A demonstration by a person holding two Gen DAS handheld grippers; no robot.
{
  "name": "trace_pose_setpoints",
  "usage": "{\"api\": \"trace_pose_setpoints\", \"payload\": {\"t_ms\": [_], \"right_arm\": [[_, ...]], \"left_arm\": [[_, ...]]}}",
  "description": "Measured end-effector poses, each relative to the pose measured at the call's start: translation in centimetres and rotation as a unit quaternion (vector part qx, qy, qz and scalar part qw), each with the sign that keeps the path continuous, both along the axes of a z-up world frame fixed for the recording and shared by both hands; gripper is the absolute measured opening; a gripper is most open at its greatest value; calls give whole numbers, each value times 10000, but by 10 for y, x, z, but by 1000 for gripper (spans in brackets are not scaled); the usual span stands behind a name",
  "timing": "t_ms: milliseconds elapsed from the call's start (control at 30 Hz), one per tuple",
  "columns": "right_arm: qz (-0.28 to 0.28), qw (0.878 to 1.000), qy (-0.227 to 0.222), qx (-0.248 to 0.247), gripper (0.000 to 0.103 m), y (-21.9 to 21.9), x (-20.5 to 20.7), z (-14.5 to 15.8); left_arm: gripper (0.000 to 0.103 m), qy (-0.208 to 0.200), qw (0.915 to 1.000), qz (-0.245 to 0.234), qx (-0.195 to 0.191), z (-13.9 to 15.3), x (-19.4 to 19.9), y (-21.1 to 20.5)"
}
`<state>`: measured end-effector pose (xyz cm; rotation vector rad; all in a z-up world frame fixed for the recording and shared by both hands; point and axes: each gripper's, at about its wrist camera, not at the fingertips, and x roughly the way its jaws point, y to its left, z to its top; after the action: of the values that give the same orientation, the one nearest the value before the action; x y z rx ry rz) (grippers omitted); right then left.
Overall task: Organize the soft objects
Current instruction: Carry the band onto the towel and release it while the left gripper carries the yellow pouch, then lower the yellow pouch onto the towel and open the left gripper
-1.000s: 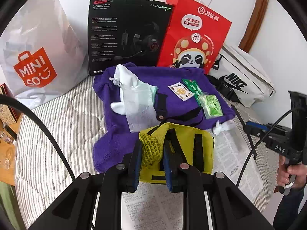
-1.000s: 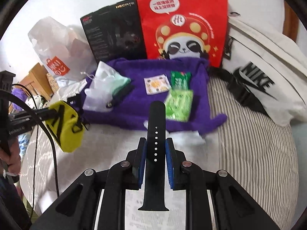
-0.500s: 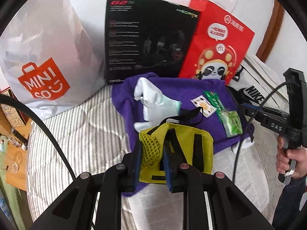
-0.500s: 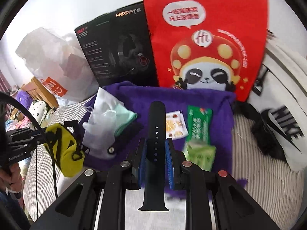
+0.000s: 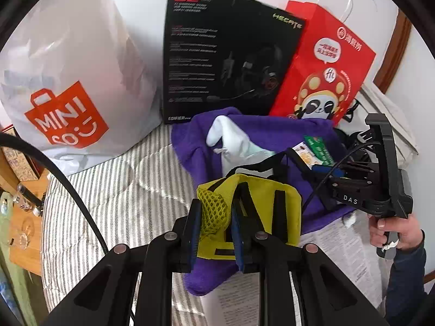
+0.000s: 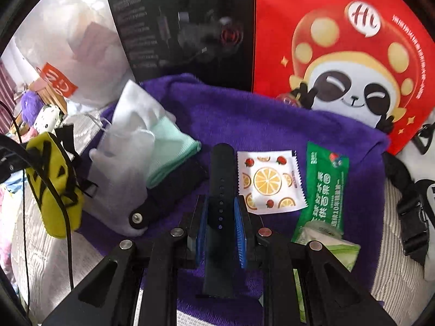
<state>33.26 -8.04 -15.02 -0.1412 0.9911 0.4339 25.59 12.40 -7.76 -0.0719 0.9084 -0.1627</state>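
Right now the striped bed (image 5: 114, 190) carries a purple plush towel (image 6: 272, 125), spread flat and fuzzy, its far edge against an upright black headset box (image 5: 231, 54) and a glossy red paper bag (image 6: 339, 54). On that towel, straight ahead of the right claw (image 6: 220, 217), lie the soft goods: a crumpled white and mint cloth (image 6: 136, 146) toward the left, a square fruit-printed sachet (image 6: 269, 182) just right of centre, and a long green packet (image 6: 323, 184) beside it, its long axis running away from the camera.

Clamped between the right claw's blue pads is a dark watch strap (image 6: 221, 179), narrow, smooth and rubbery with a row of holes, its long axis pointing forward over the gap between cloth and sachet; I judge that gap the likely landing spot, and this hand is the nearer to it. The left claw (image 5: 214, 222) is closed on a yellow fabric pouch (image 5: 272, 206) with black straps and a mesh patch, held above the towel's near-left edge. A hand (image 5: 394, 231) grips the other tool's handle at far right
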Motion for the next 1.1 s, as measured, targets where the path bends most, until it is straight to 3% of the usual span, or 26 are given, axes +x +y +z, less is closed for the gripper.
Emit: {"api": "trace_pose_setpoints", "payload": {"t_ms": [433,567,800,1100], "right_arm": [[31,9997,248,11,21,5,6,-15],[84,9997,217,-3,37,3,1,-14],[-138,9992,41,381,43,-19,-9,10],[-543,9966,-377,493,44,-57,-29,53]], "left_arm": [[20,155,9997,173,26,-15,-2,17],[20,172,9997,162,49,-15,-1,15],[20,157,9997,151,126,-9,-3,12],[20,98,9999,62,59,2,-2,-3]]}}
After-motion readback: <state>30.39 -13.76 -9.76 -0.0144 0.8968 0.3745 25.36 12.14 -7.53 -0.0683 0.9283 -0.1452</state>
